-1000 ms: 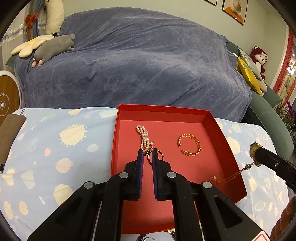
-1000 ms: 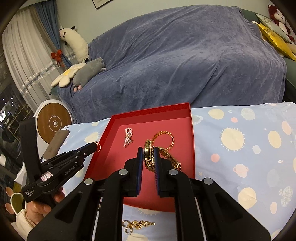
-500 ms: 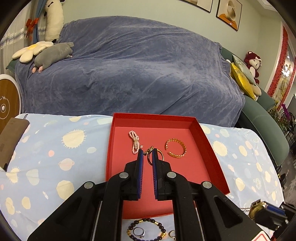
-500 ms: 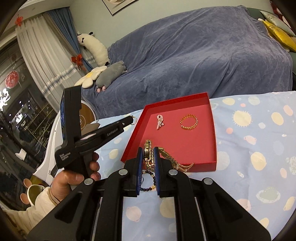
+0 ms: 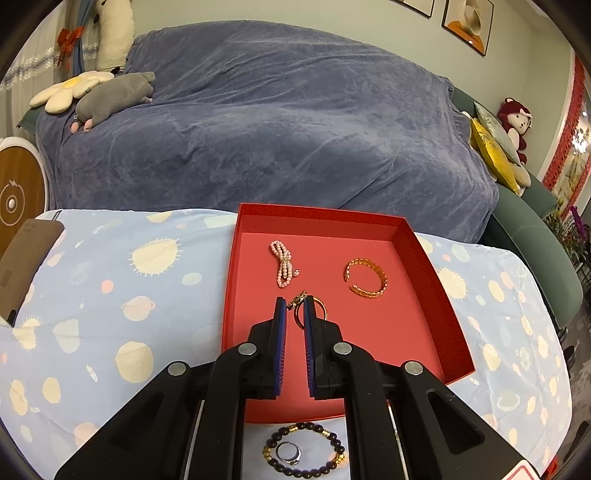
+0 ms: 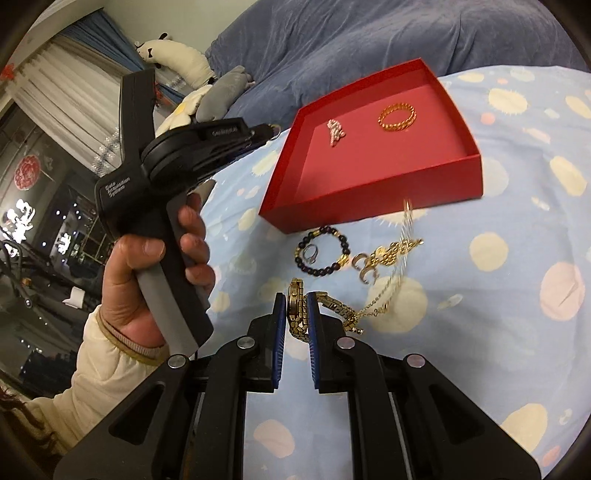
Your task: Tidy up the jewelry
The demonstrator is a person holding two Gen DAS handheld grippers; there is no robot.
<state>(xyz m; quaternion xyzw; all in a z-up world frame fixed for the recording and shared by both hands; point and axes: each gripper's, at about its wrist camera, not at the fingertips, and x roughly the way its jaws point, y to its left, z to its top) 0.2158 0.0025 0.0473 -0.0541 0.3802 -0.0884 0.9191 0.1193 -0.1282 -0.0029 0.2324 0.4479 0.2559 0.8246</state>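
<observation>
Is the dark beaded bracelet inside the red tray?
No, the beaded bracelet lies on the spotted cloth just outside the red tray's near wall.

Red tray [image 5: 424, 266]: matt card, smooth. Bangle [image 5: 366, 277] & watch [image 6: 297, 310]: shiny gold metal. Bead bracelet [image 5: 304, 448]: glossy dark beads w/ gold. Tabletop cloth [image 5: 110, 295]: soft printed cotton, matt. Sofa throw [image 5: 277, 129]: plush velvety. Tongs [image 5: 294, 317]: matt black plastic, blue ribbed pads.

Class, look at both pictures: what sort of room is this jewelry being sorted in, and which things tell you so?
Most likely a home living room: a sofa under a blue throw, plush toys resting on it, and framed pictures on the wall.
</observation>
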